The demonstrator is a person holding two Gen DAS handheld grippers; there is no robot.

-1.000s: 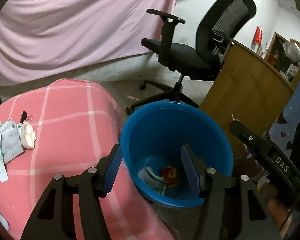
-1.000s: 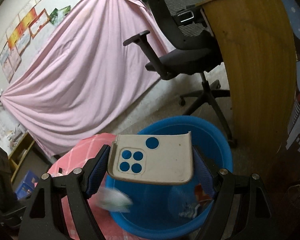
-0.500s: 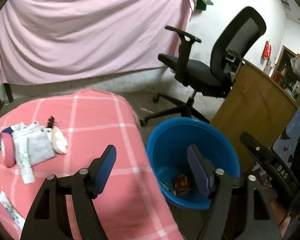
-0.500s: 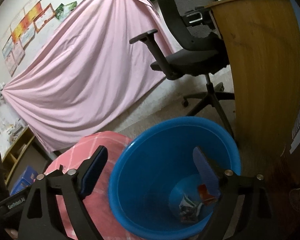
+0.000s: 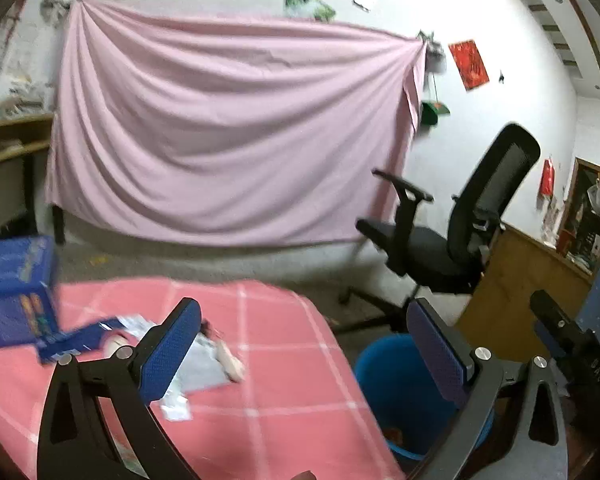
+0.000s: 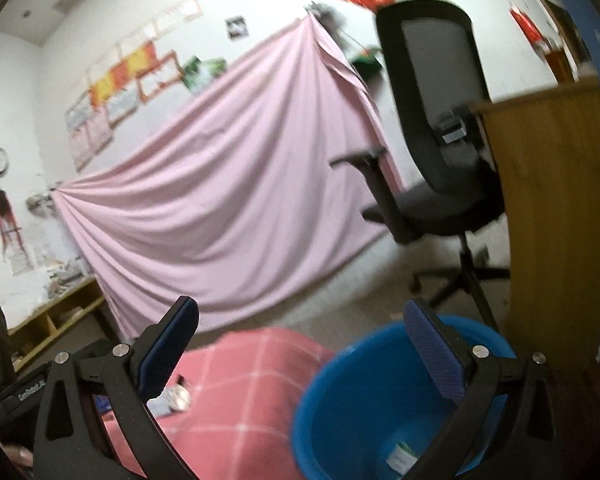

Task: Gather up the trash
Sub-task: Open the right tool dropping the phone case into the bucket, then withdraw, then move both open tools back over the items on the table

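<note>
Left wrist view: the left gripper (image 5: 304, 344) is spread wide, with nothing between its blue pads and no contact with any object. It hangs above the edge of the pink checked cloth (image 5: 284, 408), with the blue bucket (image 5: 400, 392) just right of that cloth. Loose trash items (image 5: 204, 360) lie on the cloth, left of the bucket. Right wrist view: the right gripper (image 6: 300, 344) is likewise spread wide and empty, positioned over the bucket's near rim; a scrap (image 6: 400, 452) lies on the bucket floor. Compared with one second ago, the right gripper no longer carries the beige phone case, and both cameras have tilted up away from the bucket interior.
</note>
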